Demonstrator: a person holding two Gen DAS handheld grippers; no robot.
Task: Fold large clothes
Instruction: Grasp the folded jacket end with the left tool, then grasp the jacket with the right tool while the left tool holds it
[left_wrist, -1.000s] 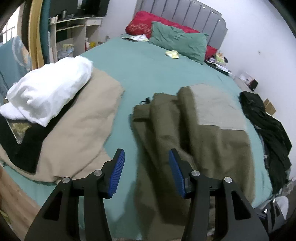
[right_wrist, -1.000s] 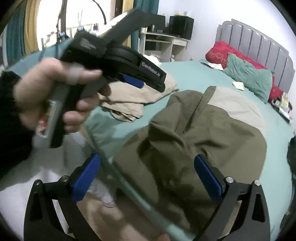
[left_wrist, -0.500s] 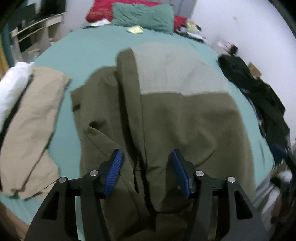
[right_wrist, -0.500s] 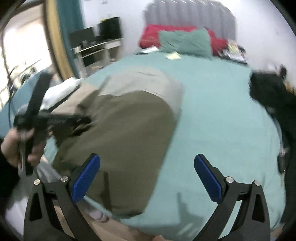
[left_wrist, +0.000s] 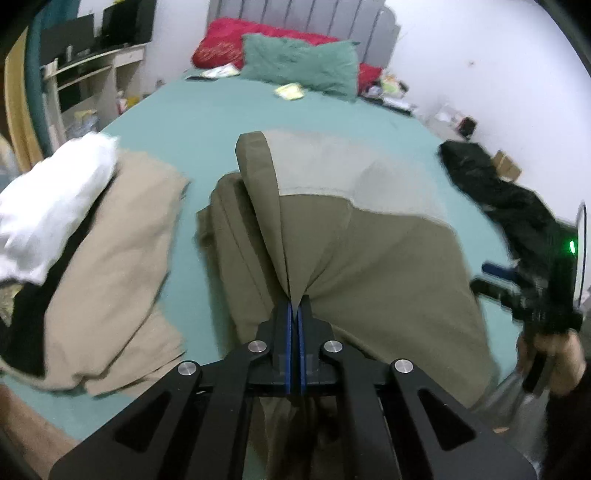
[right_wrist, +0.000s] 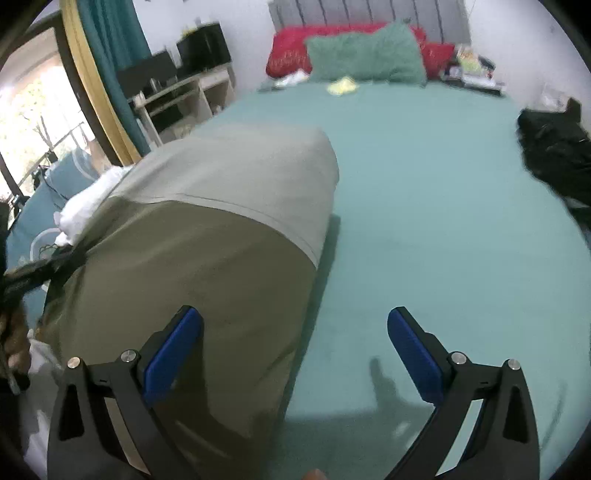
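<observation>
On the left of the bed lies a white bundle on a tan garment. Just beside them, in the middle, the olive garment with its pale grey panel is spread over the teal sheet. The left tongs are clenched on a pinched ridge of its near edge. The right tongs hang released, blue pads wide apart, above the garment's right edge. A black heap of cloth lies far right.
</observation>
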